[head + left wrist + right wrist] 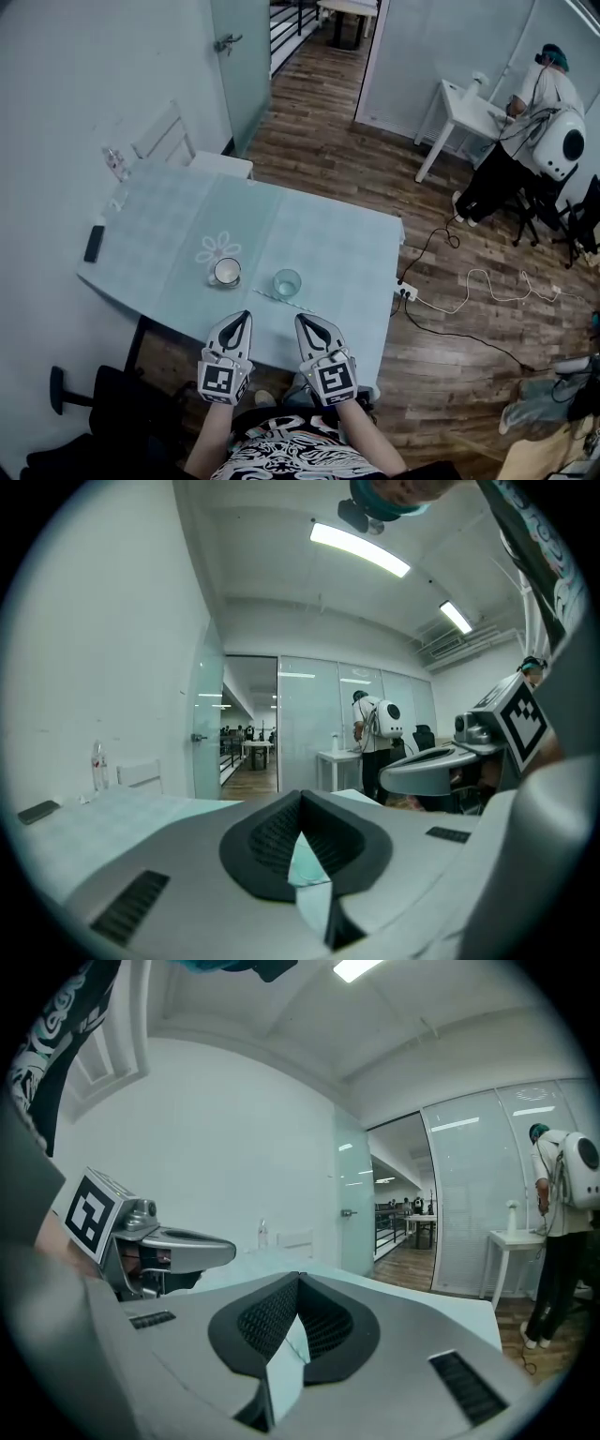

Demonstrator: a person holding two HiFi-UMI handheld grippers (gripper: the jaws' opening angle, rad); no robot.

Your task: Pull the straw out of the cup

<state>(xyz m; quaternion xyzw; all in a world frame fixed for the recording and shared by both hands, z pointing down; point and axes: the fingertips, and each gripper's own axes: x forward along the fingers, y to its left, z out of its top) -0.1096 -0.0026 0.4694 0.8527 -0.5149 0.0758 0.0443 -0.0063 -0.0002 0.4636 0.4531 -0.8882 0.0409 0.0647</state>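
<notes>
Straw [281, 302] lies flat on the desk [347, 253], outside the glass cup [287, 282] and just on the near side of it, close to the front edge; the cup stands upright, and I cannot tell whether the two touch; left of the cup a mug [226, 272] sits at the near side of a white flower shape [211, 247] on the desk top; a dark phone [94, 243] lies by the left edge, and a clear bottle [115, 164] stands near the far left corner; I have the left gripper [246, 316] and the right gripper [302, 319] side by side over the front edge, both pointing across the desk; each has its jaws fully together with nothing between them; a person [534, 122] bends at a small white table [464, 103] across the room.
</notes>
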